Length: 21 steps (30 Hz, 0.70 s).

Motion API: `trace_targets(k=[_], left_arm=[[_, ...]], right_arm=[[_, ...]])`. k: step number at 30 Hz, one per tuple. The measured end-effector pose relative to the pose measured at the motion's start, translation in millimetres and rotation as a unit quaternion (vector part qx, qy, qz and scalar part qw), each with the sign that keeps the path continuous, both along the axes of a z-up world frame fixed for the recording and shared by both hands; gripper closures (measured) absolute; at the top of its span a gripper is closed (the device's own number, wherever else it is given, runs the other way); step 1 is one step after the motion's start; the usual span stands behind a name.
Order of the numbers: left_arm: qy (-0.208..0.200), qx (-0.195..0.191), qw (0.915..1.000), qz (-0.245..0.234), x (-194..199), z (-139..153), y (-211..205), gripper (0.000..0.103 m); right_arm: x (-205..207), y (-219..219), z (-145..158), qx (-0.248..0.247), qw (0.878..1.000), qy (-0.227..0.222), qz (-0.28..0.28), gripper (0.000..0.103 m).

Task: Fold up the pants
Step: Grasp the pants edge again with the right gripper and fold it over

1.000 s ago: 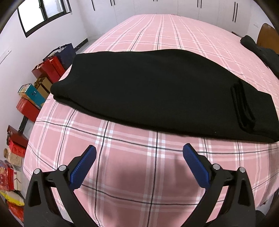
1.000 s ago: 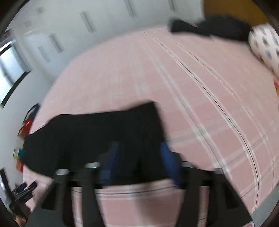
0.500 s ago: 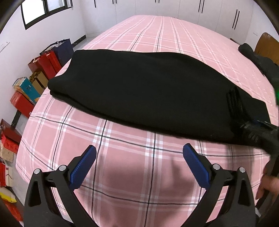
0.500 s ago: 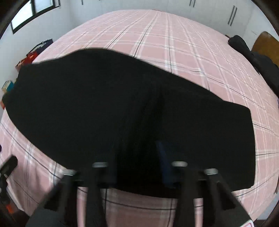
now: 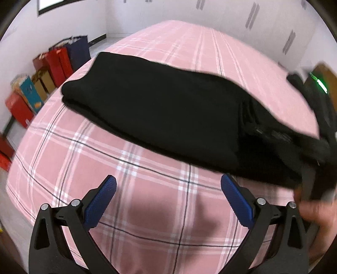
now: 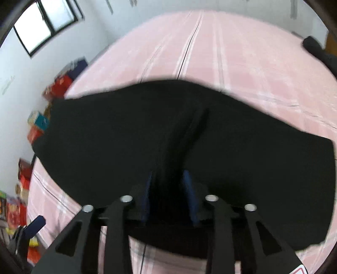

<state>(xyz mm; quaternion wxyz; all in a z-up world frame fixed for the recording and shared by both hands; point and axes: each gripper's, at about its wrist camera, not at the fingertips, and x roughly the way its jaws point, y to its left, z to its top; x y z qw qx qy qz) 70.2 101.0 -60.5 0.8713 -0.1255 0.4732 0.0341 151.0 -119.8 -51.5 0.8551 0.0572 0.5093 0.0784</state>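
Note:
The black pants lie folded lengthwise across the pink plaid bed. My left gripper is open and empty, above bare bedspread just in front of the pants' near edge. My right gripper is shut on the near edge of the pants, with a ridge of cloth rising from between its blue pads. In the left wrist view the right gripper's black body sits at the pants' right end, which is lifted off the bed.
Red, blue and brown boxes and bags stand on the floor along the left wall. A dark garment lies at the bed's far right by a wooden headboard. White wardrobe doors stand behind the bed.
My right gripper has closed on the pants' right end and lifted it slightly. My left gripper has stayed open and shifted a little toward the pants.

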Motion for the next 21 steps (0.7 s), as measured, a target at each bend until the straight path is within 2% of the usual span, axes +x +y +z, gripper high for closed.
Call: trace_targets(k=[1, 3, 4, 6, 8, 10, 12, 15, 17, 18, 19, 20, 21], left_arm=[[-0.014, -0.011, 0.9998, 0.011, -3, 4, 16, 0.006], [-0.023, -0.010, 0.9990, 0.038, -3, 8, 42, 0.006], [-0.022, -0.014, 0.9982, 0.054, 0, 8, 59, 0.006], [-0.007, -0.050, 0.9939, 0.099, 13, 5, 105, 0.006], [-0.004, -0.111, 0.9841, 0.139, 25, 0, 146, 0.006], [0.006, -0.157, 0.9735, 0.166, 42, -11, 175, 0.006], [0.021, -0.180, 0.9687, 0.170, 59, -24, 187, 0.006], [0.046, -0.200, 0.9624, 0.178, 79, -45, 191, 0.005], [0.037, -0.198, 0.9589, 0.200, 84, -47, 192, 0.005], [0.035, -0.195, 0.9584, 0.205, 86, -46, 192, 0.015], [0.033, -0.189, 0.9598, 0.205, 88, -43, 191, 0.036], [0.038, -0.183, 0.9637, 0.191, 92, -41, 187, 0.075], [0.043, -0.174, 0.9656, 0.188, 94, -37, 184, 0.082]], right_arm=[[-14, -11, 14, -0.008, 1.000, -0.025, -0.014, 0.040], [-35, -33, 27, -0.040, 0.997, -0.053, -0.034, 0.033], [-52, -45, 34, -0.072, 0.994, -0.064, -0.051, 0.030], [-74, -69, 35, -0.125, 0.985, -0.074, -0.089, 0.023], [-87, -87, 30, -0.144, 0.980, -0.072, -0.115, 0.022], [-99, -101, 24, -0.148, 0.977, -0.060, -0.141, 0.022], [-105, -110, 15, -0.135, 0.977, -0.048, -0.158, 0.022], [-105, -116, -2, -0.118, 0.978, -0.019, -0.170, 0.021], [-105, -119, -5, -0.114, 0.978, -0.020, -0.175, 0.021], [-107, -118, -6, -0.109, 0.978, -0.024, -0.177, 0.021], [-107, -118, -5, -0.110, 0.977, -0.026, -0.180, 0.021], [-111, -120, -3, -0.112, 0.976, -0.029, -0.184, 0.020], [-117, -126, -3, -0.114, 0.974, -0.032, -0.191, 0.019]])
